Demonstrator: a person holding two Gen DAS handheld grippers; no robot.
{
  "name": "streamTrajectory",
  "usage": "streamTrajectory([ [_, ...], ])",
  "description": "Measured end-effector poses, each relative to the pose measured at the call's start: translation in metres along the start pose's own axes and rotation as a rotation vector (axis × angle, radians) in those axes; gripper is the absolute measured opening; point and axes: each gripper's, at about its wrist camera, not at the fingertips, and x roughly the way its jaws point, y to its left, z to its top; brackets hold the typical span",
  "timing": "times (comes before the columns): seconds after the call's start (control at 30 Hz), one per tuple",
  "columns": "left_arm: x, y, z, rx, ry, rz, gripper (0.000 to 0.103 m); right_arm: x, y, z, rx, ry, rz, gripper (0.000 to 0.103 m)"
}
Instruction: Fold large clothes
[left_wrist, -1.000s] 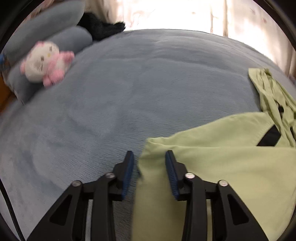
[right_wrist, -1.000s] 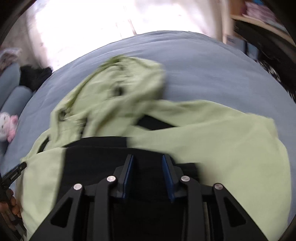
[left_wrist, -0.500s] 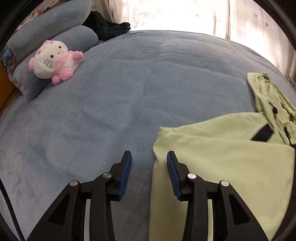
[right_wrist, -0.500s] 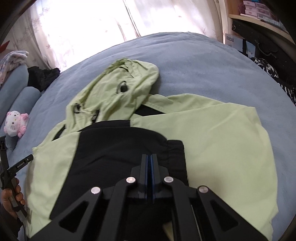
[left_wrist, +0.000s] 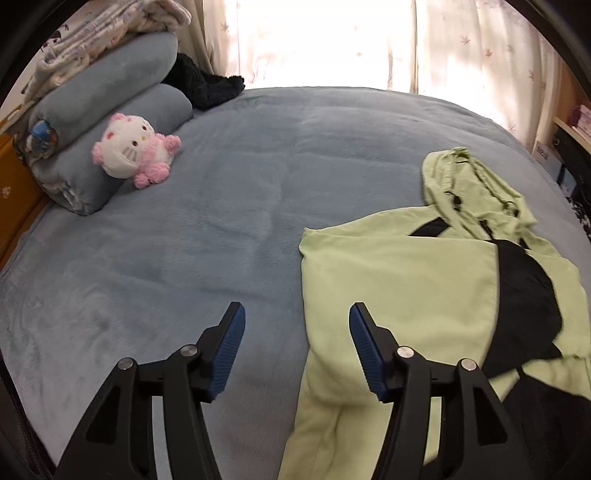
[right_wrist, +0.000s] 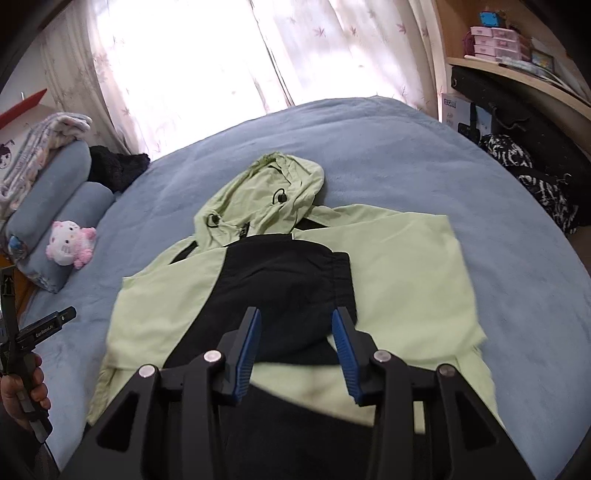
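The green and black jacket (right_wrist: 388, 280) lies on the blue bed (left_wrist: 184, 240), both sleeves seemingly folded inward over the body (hood (right_wrist: 266, 192) not yet tucked). Lengthwise folds look left to do. The left gripper (left_wrist: 295, 336) and right gripper (right_wrist: 295, 347) both hang open, holding nothing.

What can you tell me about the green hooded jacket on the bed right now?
The jacket is light green with black panels, thin smooth fabric as it looks. It lies flat on the blue bed cover, both sides folded inward, a black sleeve lying down the middle. The hood is spread at the far end, with black drawcord toggles. The right gripper hangs open over the black sleeve; the left gripper is open at the jacket's left edge. Neither grips it.
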Motion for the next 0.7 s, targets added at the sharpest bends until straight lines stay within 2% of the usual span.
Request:
streamTrajectory([
  [0.07, -0.023, 0.005, -0.005, 0.004, -0.013, -0.008, 0.061, -0.022, -0.002, -0.007, 0.001, -0.017, -0.003, 0.040],
  [0.13, -0.051, 0.010, -0.015, 0.006, -0.036, -0.014, 0.068, -0.040, -0.003, -0.014, -0.001, -0.029, -0.005, 0.040],
  [0.4, -0.132, 0.032, -0.063, 0.016, -0.100, -0.050, 0.077, -0.100, -0.010, -0.057, -0.023, -0.046, -0.027, 0.040],
  [0.63, -0.159, 0.054, -0.132, 0.051, -0.036, -0.122, 0.077, -0.135, -0.032, -0.108, -0.033, 0.012, -0.037, 0.041],
  [0.7, -0.160, 0.060, -0.150, 0.064, -0.010, -0.138, 0.077, -0.142, -0.042, -0.122, -0.031, 0.042, -0.044, 0.049],
])
